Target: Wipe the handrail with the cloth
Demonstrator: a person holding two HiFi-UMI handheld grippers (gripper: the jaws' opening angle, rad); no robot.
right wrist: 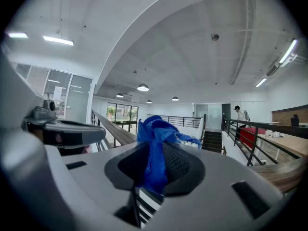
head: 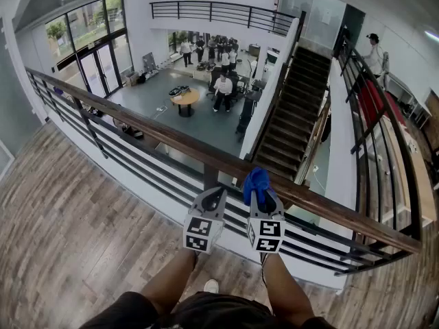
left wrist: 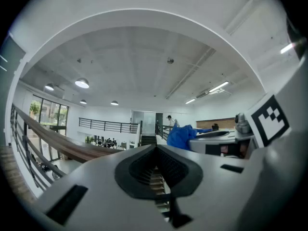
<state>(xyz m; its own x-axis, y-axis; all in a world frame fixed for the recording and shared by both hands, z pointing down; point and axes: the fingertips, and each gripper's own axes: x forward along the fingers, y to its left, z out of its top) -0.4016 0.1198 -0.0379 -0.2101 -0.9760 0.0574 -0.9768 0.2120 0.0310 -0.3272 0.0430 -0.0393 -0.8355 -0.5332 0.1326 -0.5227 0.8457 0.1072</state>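
Right hand-held gripper (right wrist: 153, 146) pinches cloth (right wrist: 160, 128), left one (left wrist: 156, 148) closed; overhead, cloth overlaps handrail (head: 137, 119).

The floor (head: 62, 218) is brown wood. Dark stairs (head: 291, 115) go down to a hall (head: 147, 94) with a round table (head: 185, 99) and glass doors (head: 96, 64).

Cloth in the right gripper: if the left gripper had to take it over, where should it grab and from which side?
Probably the bunched tuft of the cloth standing past the fingers of the right gripper, by the handrail. Bring the left gripper in from the left, opened first: it sits alongside, and that tuft is free.
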